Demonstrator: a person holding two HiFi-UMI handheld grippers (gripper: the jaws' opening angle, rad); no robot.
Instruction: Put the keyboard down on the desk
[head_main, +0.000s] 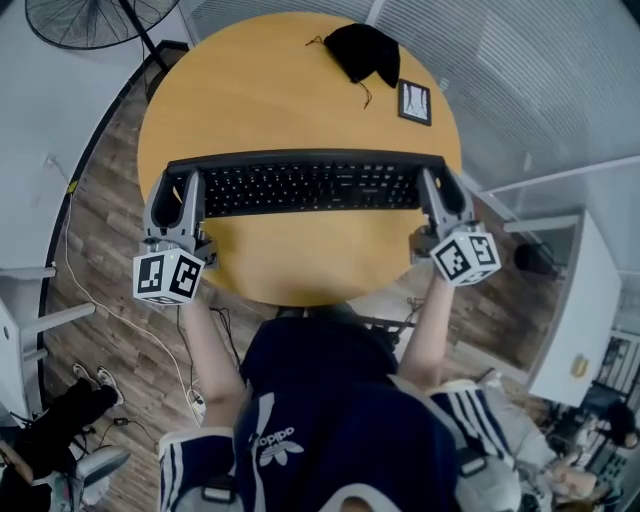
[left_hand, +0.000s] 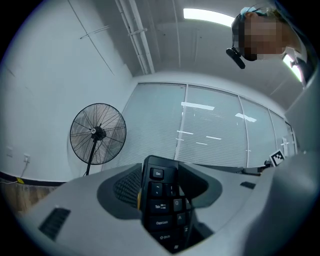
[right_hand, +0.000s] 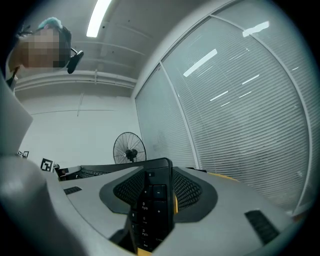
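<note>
A long black keyboard (head_main: 305, 185) spans the round yellow desk (head_main: 290, 95) in the head view, held at both ends. My left gripper (head_main: 187, 190) is shut on its left end, where the Esc and Tab keys (left_hand: 161, 200) show between the jaws. My right gripper (head_main: 433, 188) is shut on its right end, with the number pad (right_hand: 152, 207) between the jaws. Both gripper views tilt upward to the ceiling and walls, so whether the keyboard touches the desk cannot be told.
A black pouch (head_main: 366, 50) and a small framed card (head_main: 414, 101) lie at the desk's far side. A standing fan (left_hand: 98, 134) is by the left wall. Slatted blinds (right_hand: 240, 110) line the glass wall. White furniture (head_main: 575, 310) stands at right.
</note>
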